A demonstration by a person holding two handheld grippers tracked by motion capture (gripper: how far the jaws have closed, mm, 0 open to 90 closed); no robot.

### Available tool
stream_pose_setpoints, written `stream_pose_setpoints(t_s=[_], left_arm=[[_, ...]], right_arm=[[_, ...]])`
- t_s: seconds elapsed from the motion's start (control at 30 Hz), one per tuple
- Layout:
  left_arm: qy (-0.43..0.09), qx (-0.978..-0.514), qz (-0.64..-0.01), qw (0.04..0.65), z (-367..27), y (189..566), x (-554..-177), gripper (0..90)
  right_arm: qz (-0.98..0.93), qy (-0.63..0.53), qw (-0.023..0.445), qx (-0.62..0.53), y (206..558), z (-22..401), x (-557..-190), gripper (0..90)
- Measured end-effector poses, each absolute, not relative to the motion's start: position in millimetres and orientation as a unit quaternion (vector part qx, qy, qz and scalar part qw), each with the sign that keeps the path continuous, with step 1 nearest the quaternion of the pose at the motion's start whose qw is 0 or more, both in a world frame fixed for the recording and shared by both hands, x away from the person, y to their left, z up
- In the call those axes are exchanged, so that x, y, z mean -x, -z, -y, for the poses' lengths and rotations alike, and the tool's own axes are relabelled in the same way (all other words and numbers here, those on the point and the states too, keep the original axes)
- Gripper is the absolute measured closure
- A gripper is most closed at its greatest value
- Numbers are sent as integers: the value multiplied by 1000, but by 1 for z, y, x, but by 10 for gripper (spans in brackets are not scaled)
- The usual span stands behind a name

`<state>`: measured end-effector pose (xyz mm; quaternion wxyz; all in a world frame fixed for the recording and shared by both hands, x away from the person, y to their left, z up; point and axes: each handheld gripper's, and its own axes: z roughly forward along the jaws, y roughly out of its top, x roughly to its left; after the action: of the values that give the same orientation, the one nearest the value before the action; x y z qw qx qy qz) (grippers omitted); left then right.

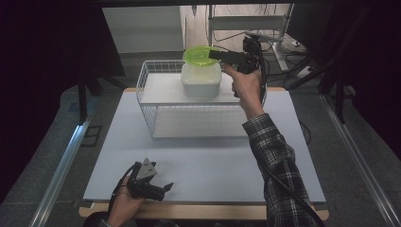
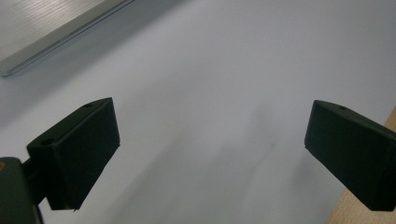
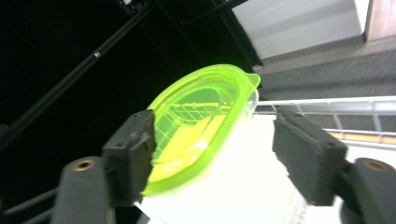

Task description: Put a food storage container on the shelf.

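lid [image 3: 201, 121]: between the right gripper's [image 3: 215, 154] open jaws | lid tilted on the tub [image 1: 201, 79] | left gripper [image 2: 210, 154]: open, empty

Translucent lime-green lid [image 1: 201, 55] tilted atop a white plastic container [image 1: 201, 80], container upright on the wire basket [image 1: 146, 101] shelf

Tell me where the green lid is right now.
In the high view, the green lid sits on the white container atop the wire basket at the table's far side, with the right gripper at its right edge.

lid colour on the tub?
Translucent neon green lid; right gripper view shows it best.
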<state>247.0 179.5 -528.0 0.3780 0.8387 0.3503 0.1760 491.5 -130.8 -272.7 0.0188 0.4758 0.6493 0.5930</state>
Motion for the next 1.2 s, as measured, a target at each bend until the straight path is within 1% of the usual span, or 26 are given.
stream_pose_setpoints(t_s=[0.1,0.27,0.33,0.4,0.6,0.83,0.93,1.2], left_arm=[[-176,-839,-350,378,-179,528,-247,29],[-174,-839,-346,381,-180,528,-247,28],[-160,-832,-340,409,-180,527,-246,20],[-158,-826,-334,426,-180,524,-245,15],[-155,-824,-332,432,-181,524,-245,13],[-153,-819,-334,440,-182,524,-245,13],[-146,-815,-330,453,-183,523,-244,13],[-147,-812,-327,460,-183,523,-244,15]], right_arm=[[-660,-596,31,-456,272,135,-487,229],[-672,-599,38,-434,274,143,-474,190],[-682,-593,50,-425,277,145,-469,175],[-690,-585,59,-423,280,147,-464,165],[-704,-574,76,-411,289,155,-453,148],[-704,-579,70,-405,298,164,-445,132],[-703,-582,67,-403,302,167,-441,123],[-716,-577,78,-385,312,170,-429,102]])
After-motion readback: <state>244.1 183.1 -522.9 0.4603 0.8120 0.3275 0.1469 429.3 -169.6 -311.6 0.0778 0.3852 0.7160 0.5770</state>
